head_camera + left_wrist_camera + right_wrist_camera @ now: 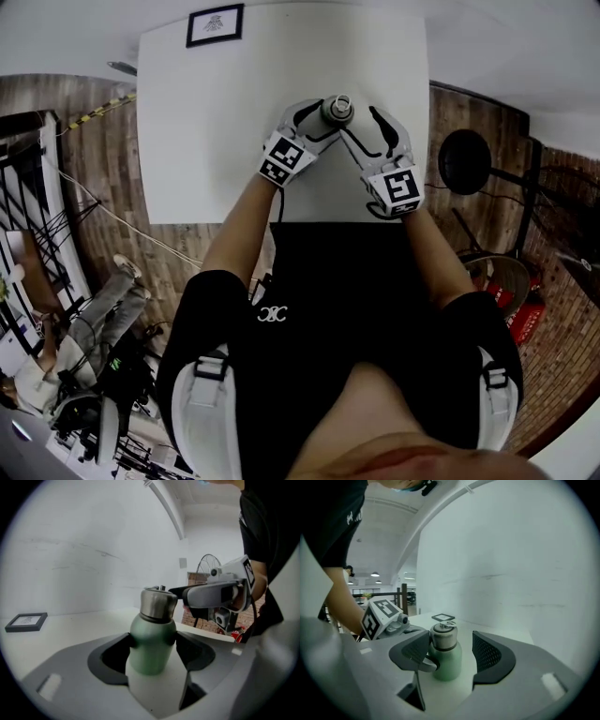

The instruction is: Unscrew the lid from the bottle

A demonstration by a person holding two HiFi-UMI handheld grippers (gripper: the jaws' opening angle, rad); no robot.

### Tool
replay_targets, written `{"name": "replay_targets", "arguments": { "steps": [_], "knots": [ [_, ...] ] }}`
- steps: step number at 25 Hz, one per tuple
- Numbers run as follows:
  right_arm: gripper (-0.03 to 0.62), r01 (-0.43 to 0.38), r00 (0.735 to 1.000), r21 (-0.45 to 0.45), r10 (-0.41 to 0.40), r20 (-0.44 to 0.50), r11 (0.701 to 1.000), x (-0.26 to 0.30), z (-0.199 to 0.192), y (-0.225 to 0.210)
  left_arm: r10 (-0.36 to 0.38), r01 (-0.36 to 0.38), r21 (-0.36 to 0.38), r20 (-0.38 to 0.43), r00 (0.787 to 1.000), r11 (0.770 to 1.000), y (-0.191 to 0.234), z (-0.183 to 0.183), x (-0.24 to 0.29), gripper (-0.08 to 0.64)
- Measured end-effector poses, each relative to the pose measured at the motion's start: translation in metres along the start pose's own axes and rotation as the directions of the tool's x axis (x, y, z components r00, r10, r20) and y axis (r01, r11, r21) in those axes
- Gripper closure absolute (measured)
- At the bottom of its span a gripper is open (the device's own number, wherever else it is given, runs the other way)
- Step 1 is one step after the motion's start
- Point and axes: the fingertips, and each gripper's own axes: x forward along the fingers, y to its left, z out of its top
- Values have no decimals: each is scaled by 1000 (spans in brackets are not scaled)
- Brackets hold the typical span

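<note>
Bottle (152, 656) stands upright about mid-table on the white table (216, 141), in front of the person. It has a green body w/ a steel lid (443, 637) still on.

The left gripper (153, 641) is clamped on the green body just below the shoulder, a pad pressing each side. That's prob. to stop the body turning while the top gets twisted.

The right gripper (451, 649) comes in from the other side, jaws spread wide w/ the lid btwn them. One pad sits just beside or touching the steel (can't tell which) and the other is clearly apart, so no grip on it yet.

Both tools point slightly down & meet at the bottle in a V, which leaves each room to work w/o hitting the other. Nxt step, by my read: close on the lid, then turn.

A framed card (215, 24) lies at the table's far corner, well apart, no part in this.
</note>
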Motion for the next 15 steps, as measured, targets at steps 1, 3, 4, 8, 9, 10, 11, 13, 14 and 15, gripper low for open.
{"name": "replay_targets", "arguments": {
  "steps": [1,3,4,8,9,10,11,13,14,15],
  "knots": [
    [330,48,999,20,-48,6,999,2,-1,1,7,-7,-3,-4,1000,1000,1,-1,0,199],
    [328,123,992,50,-124,29,991,7,2,6,11,-11,-7,-12,1000,1000,1,-3,0,199],
    [328,152,987,56,-154,37,987,9,5,9,9,-9,-8,-15,1000,1000,2,-3,1,199],
    [328,270,960,96,-275,46,958,20,6,13,-13,13,0,-24,1000,1000,3,-4,2,199],
    [328,293,953,113,-299,40,949,22,4,12,-21,21,3,-28,999,1000,3,-5,2,199],
    [328,307,949,126,-314,34,943,24,2,13,-29,29,6,-32,999,1000,2,-4,2,199],
    [329,315,947,136,-321,28,939,25,0,14,-37,37,9,-37,999,999,1,-4,3,199],
    [330,325,943,144,-331,17,935,26,-4,17,-51,52,17,-44,998,999,0,-4,2,198],
    [331,334,941,143,-339,12,932,27,-5,17,-58,59,20,-46,997,998,1,-4,2,199],
    [333,343,938,140,-348,7,929,27,-7,15,-64,65,22,-47,997,998,2,-3,3,199]
  ]
}}
